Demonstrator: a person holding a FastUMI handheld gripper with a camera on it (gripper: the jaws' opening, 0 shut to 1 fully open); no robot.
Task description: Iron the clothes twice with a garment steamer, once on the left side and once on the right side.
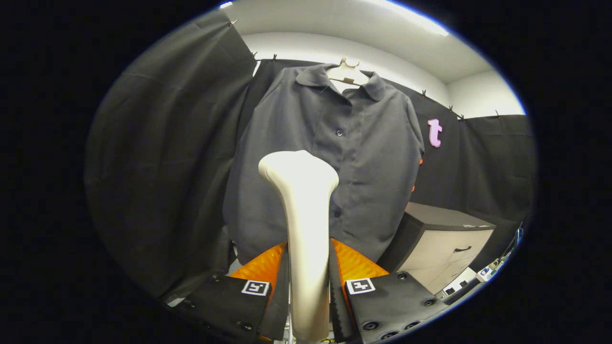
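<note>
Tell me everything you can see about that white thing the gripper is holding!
The smooth cream-white plastic garment steamer stands upright between the two fingers of the gripper, which press on its slim handle from both sides. The handle rises and widens into a rounded, flared head at the top. It looks glossy and clean. Its head sits in front of the dark grey buttoned shirt hanging on a hanger beyond it; whether it touches the cloth cannot be told.

Black cloth walls (158, 157), a pale drawer cabinet (444, 248) at right, lit white ceiling (363, 33) above.
</note>
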